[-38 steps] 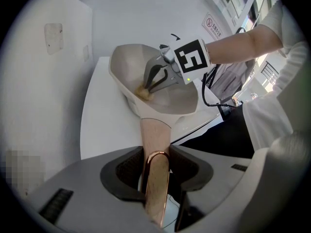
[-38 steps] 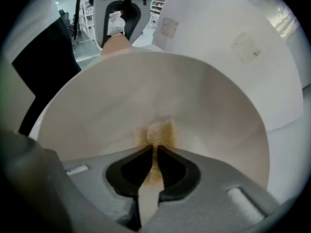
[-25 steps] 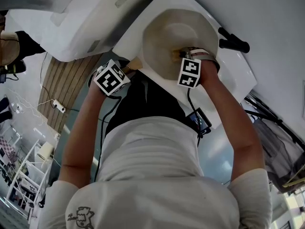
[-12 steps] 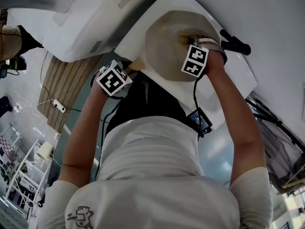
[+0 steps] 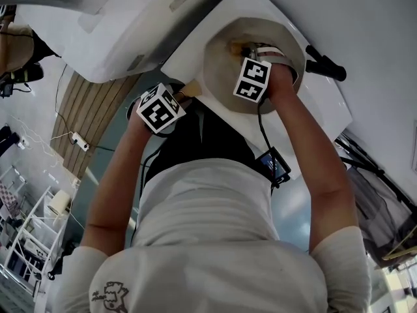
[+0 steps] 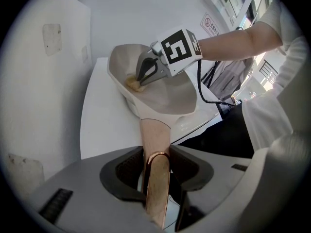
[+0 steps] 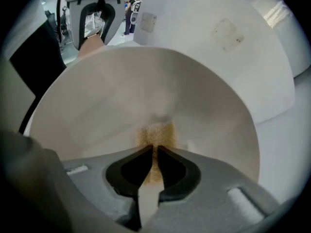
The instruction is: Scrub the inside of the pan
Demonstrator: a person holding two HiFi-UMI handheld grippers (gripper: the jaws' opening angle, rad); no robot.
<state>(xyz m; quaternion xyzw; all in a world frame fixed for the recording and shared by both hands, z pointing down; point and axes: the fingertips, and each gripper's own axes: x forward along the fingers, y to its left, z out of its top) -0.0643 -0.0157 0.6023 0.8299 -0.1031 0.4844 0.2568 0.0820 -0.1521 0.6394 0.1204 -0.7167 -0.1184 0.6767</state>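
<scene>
Item, nearest you: left gripper (image 6: 156, 152), jaws closed on the pan handle (image 6: 155, 130), a pale wooden shaft with a copper-coloured loop at its end. Keep this clamp firm and level, since it looks to be your only brace against the pan turning under the scrubbing. Item, next out: pan (image 5: 221, 67), cream-coloured and deep-sided, resting on the white desk (image 5: 326, 103) close to its near edge, with the handle pointing back toward you. Item, inside the pan: right gripper (image 7: 154, 150), pointing steeply down, jaws pinched nearly together on a scrub pad (image 7: 155, 130). The pad is yellow-brown and coarse, and lies against the inner surface toward the far wall. Judgement: scrubbing is under way. The interior looks evenly pale with no residue to be made out, so let full coverage guide you, not any one spot. Work the pad in overlapping strokes from the far wall across the floor to the wall by the handle. Keep the pad face, not the gripper tips, on the coating, and press only as hard as the left clamp can resist. Item, farthest: a black bar-shaped object (image 5: 324, 62) on the desk beside the pan's rim on your right. Keep your right forearm from nudging it.
</scene>
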